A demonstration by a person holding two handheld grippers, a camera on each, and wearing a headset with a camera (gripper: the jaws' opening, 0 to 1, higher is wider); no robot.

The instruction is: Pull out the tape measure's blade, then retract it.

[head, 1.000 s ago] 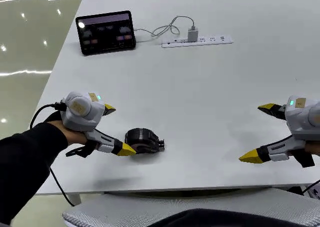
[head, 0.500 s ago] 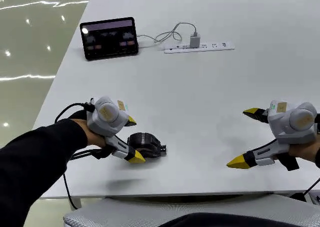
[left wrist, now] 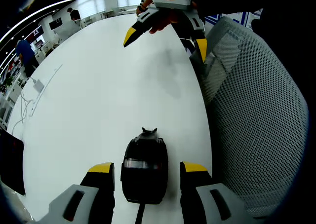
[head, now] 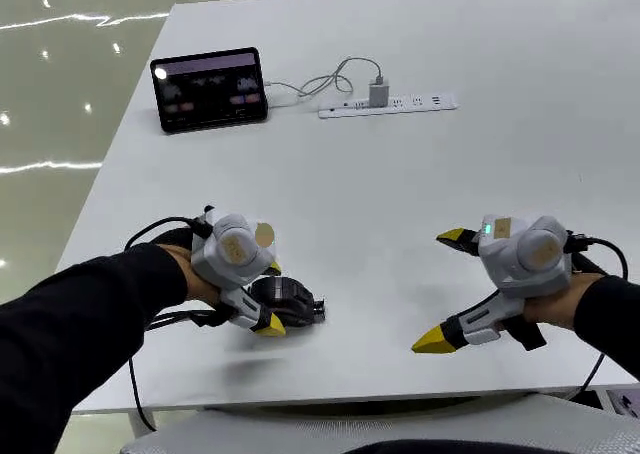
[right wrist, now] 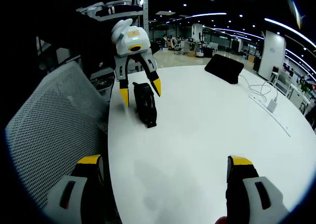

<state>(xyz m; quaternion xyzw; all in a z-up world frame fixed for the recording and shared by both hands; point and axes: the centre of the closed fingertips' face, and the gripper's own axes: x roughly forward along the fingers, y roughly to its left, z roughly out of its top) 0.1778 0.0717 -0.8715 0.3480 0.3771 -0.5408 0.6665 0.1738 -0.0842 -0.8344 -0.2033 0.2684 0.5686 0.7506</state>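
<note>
So the tape measure (left wrist: 144, 169) is lying flat near the front edge of the table (head: 400, 174), blade all the way in as far as I can tell. The left gripper (head: 272, 297) is straddling the case, one jaw on each side. From the left gripper view there's a thin gap on both sides, so it's open around the thing and not clamped on it. Makes sense as a setup: that hand looks like the anchor, holding the case so it won't slide when the blade gets pulled

The nose of the case, where the blade comes out, points away from the left gripper and roughly toward the right gripper (head: 441, 289). That one hangs well apart over bare table, jaws spread wide, holding nothing. My guess is it's parked there facing the case so it can come across and pinch the blade tip. Nothing's been pulled out; next the left needs to close on the case
</note>
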